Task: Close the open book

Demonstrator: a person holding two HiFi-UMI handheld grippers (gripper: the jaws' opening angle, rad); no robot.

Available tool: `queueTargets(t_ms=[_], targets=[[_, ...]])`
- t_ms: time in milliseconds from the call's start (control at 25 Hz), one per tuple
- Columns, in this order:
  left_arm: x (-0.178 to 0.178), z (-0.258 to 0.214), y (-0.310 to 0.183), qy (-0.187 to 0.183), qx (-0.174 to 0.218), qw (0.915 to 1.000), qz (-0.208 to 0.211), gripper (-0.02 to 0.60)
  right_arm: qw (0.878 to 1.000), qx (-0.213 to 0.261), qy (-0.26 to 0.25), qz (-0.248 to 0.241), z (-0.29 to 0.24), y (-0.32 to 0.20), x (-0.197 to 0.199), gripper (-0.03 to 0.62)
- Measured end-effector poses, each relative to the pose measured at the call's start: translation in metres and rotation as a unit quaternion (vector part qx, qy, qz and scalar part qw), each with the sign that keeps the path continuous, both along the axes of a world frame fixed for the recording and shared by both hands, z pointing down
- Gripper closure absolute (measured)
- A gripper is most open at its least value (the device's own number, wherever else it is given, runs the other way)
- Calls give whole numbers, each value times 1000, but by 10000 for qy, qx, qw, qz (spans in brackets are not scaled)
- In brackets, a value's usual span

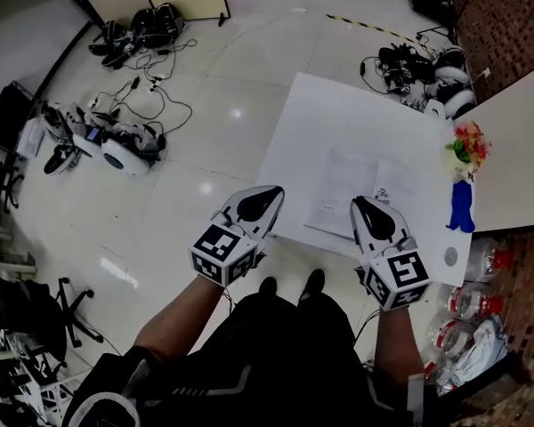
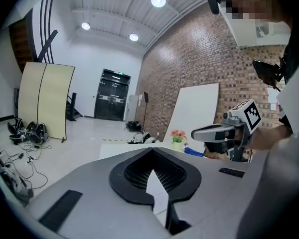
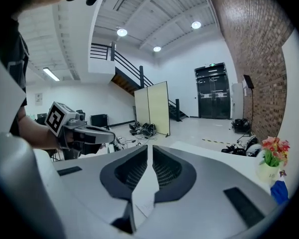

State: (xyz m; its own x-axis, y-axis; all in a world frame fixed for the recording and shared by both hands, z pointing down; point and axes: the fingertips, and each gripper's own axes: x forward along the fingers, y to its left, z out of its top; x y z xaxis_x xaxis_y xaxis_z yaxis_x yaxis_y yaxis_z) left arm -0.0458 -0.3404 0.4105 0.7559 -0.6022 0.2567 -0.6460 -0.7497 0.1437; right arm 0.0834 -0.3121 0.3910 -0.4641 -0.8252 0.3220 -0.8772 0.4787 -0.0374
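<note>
You have bare table point(image 1: 338, 114) to the left of the open book point(image 1: 351, 189) and beyond it. On your right, the flower vase point(image 1: 467, 145) and a blue item point(image 1: 461, 207) crowd the table's edge.

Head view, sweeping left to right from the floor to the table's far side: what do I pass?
White round device on the floor → left gripper → open book → flowers. The right gripper overlaps the book, so it is left out of the order.
</note>
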Motion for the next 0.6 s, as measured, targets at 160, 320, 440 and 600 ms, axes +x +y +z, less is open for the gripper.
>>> queueTargets(t_ms=[160, 320, 440, 600], targets=[[6, 37, -8, -327, -343, 9984, -315, 580, 9980, -292, 287, -474, 37, -9, -3, 589], [14, 82, -16, -759, -742, 9934, -424, 580, 9905, -745, 583, -995, 87, -12, -16, 533], [8, 117, -15, -823, -1245, 9878, -446, 581, 9802, -1141, 924, -1329, 127, -8, -37, 525], [1, 163, -12, -1071, -1689, 9791, -374, 580, 9616, -1473, 1681, -1591, 178, -9, -51, 525]])
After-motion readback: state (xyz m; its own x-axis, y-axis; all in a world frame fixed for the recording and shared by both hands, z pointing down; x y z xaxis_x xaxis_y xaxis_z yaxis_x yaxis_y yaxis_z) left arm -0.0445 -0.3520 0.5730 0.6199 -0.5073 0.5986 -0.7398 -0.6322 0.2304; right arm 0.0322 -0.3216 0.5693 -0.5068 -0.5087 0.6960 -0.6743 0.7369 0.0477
